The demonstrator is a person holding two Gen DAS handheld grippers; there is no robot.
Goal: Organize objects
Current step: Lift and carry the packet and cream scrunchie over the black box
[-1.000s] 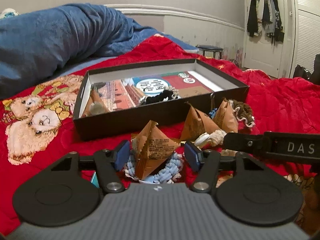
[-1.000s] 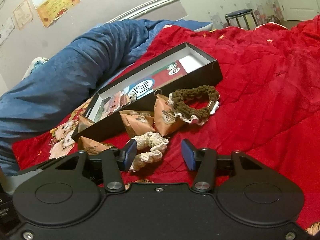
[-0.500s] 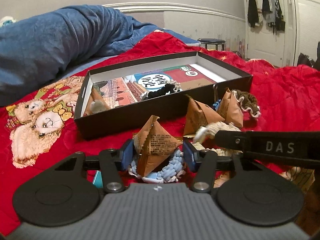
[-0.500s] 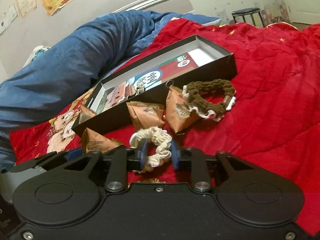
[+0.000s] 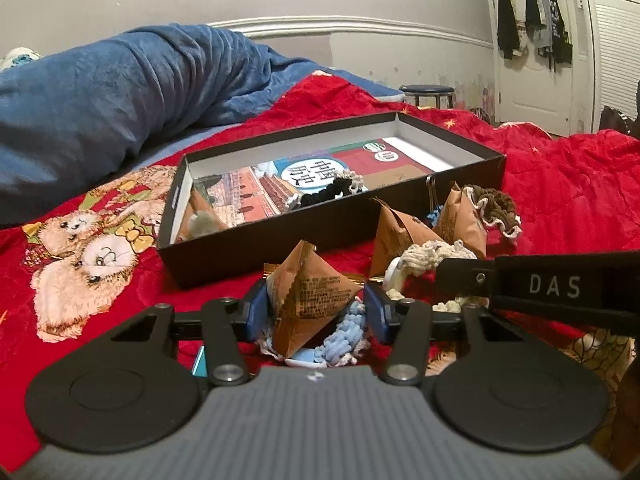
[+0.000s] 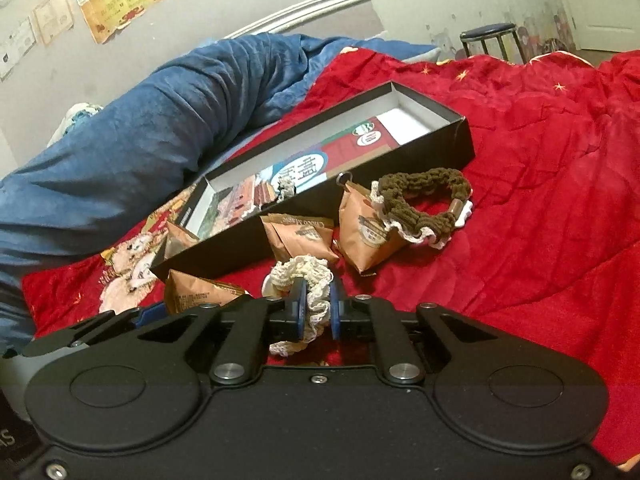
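Both jaws closed on items on the red bedspread, in front of the black box.

My left gripper has just been closing and now pinches a brown triangular packet sitting on a blue scrunchie. My right gripper has clamped nearly shut on the cream scrunchie. A brown scrunchie lies beside two more packets near the box wall.

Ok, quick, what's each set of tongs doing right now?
Left tongs: just been closing, pads on the brown triangular packet.
Right tongs: closed on the cream crochet scrunchie.
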